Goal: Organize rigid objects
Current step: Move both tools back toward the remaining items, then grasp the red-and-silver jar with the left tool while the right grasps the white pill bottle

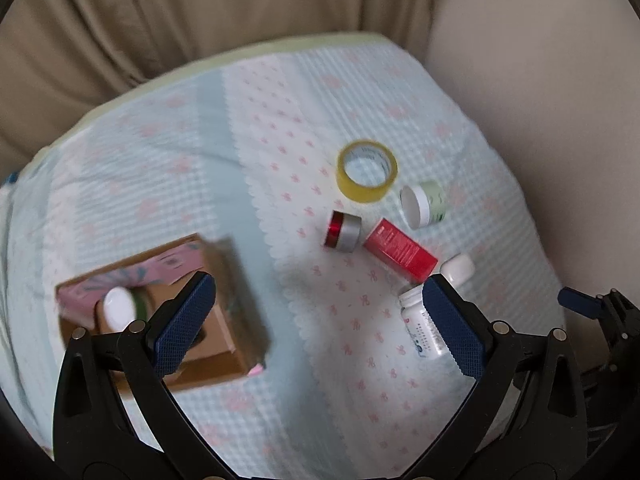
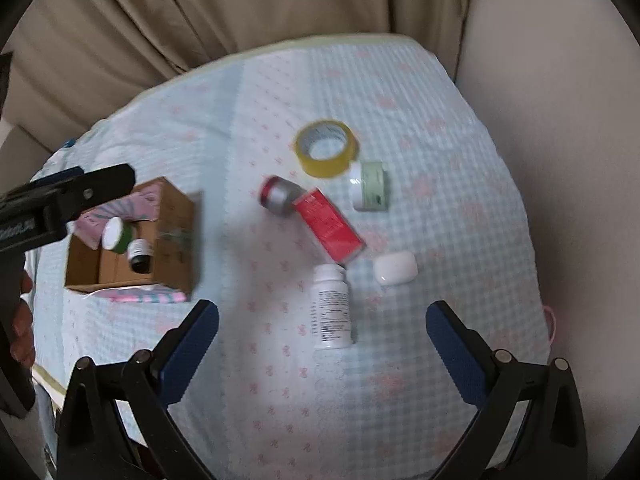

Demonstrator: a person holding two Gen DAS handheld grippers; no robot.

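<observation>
An open cardboard box (image 1: 224,340) (image 2: 176,224) sits at the left of the table and holds a white-lidded green jar (image 2: 114,234) and a dark bottle (image 2: 139,258). To its right lie a yellow tape roll (image 1: 367,176) (image 2: 327,153), a red-and-silver jar (image 1: 343,231) (image 2: 280,195), a red carton (image 1: 400,249) (image 2: 330,226), a pale green jar (image 1: 425,203) (image 2: 370,186), a white case (image 1: 458,267) (image 2: 395,267) and a white pill bottle (image 1: 420,326) (image 2: 332,308). My left gripper (image 1: 318,320) is open and empty above the cloth between box and bottle. My right gripper (image 2: 322,344) is open, hovering over the pill bottle.
The table wears a pale blue checked cloth (image 1: 280,128) with pink bows. Beige curtains (image 1: 160,20) hang behind it and a beige wall stands at the right. The left gripper's body (image 2: 48,204) reaches in above the box in the right wrist view.
</observation>
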